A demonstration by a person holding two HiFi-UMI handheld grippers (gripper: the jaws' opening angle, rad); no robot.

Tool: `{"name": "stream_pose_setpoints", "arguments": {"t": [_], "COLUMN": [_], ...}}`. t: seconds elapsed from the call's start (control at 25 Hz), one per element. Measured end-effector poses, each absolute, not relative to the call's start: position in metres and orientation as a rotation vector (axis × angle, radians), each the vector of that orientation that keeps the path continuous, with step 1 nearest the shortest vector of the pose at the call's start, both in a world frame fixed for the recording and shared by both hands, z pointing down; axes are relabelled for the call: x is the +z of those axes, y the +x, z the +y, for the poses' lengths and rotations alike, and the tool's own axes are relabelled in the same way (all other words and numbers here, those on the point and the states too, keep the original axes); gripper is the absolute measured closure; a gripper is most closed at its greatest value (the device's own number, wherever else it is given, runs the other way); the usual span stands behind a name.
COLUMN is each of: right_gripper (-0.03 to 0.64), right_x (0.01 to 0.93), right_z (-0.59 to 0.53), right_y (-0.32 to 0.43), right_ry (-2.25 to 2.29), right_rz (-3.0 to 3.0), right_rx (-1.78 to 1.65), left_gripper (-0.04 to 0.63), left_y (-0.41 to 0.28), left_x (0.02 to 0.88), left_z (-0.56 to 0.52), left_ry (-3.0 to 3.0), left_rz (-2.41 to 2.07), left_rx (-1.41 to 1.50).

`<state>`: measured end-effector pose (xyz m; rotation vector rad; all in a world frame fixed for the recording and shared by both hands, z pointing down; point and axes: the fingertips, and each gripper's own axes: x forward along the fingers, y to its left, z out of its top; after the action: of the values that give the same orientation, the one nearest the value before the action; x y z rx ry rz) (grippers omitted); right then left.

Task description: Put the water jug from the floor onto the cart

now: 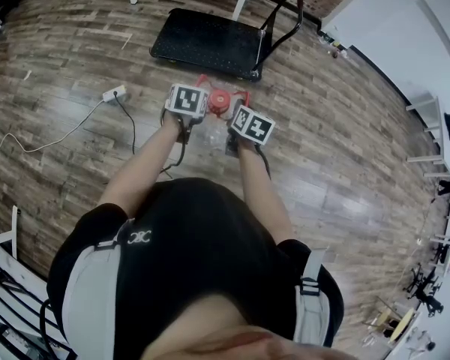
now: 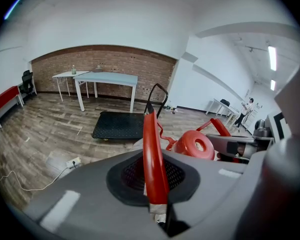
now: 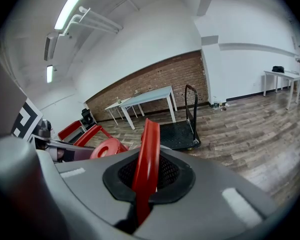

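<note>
The water jug shows as a red cap (image 1: 219, 100) with red handle straps on either side; its body is hidden under my hands. My left gripper (image 1: 200, 107) is shut on one red strap (image 2: 153, 159), with the cap (image 2: 196, 144) just to the right. My right gripper (image 1: 235, 120) is shut on the other strap (image 3: 146, 161), with the cap (image 3: 106, 148) to its left. The black platform cart (image 1: 202, 40) with its upright push handle stands on the wood floor a short way ahead of the jug, and it carries nothing. I cannot tell whether the jug rests on the floor.
A white power strip (image 1: 114, 93) with trailing cables lies on the floor to the left. White tables (image 2: 107, 79) stand by the brick wall behind the cart. A white rack (image 1: 7, 276) is at my near left, with shelving (image 1: 435, 133) and clutter at the right. A person (image 2: 247, 109) stands far off.
</note>
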<state>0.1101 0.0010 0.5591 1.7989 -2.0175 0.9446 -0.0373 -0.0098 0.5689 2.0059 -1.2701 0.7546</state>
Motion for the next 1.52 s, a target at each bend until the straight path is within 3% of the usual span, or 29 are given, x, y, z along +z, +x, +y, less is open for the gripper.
{"name": "stream_pose_setpoints", "arguments": {"t": [0.76,1.52], "right_gripper": [0.595,0.591], "right_x": [0.567,0.597], "right_z": [-0.003,-0.132], "right_y": [0.075,0.096], "right_ry": [1.950,1.820], "right_rz": [-1.958,-2.020], "right_rx": [0.983,1.121], "left_gripper": [0.580,0.578], "left_y": [-0.068,-0.045], "left_x": [0.582,0.607], "left_z": [-0.031,-0.152], "left_ry": [2.118,2.028], "left_rz": [-1.156,-1.206], "left_rx": [0.795,0.874]}}
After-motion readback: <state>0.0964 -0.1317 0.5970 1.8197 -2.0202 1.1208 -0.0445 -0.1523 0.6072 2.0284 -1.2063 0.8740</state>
